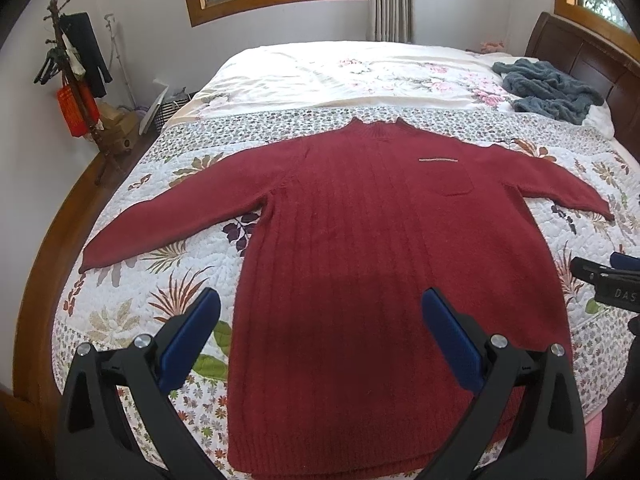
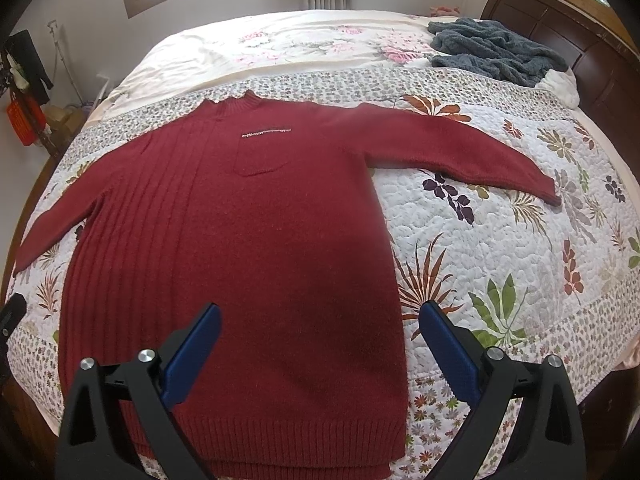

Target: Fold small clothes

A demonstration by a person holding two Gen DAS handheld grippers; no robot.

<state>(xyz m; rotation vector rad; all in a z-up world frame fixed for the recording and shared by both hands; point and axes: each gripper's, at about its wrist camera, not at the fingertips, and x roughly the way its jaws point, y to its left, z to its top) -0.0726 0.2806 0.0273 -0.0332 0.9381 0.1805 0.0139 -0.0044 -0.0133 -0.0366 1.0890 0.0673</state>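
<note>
Red sweater (image 1: 360,240) lies flat on the quilt (image 1: 132,312), grey blanket (image 1: 548,88) beyond; both claws gape apart.

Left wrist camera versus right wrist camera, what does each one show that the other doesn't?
Only the left wrist view shows the whole wooden coat stand hung with dark clothes, and the open right gripper at the frame edge. Only the right wrist view shows the sweater's ribbed hem clearly. Both share the dark red knitted sweater lying flat, the grey fleece blanket and the floral quilt.
</note>
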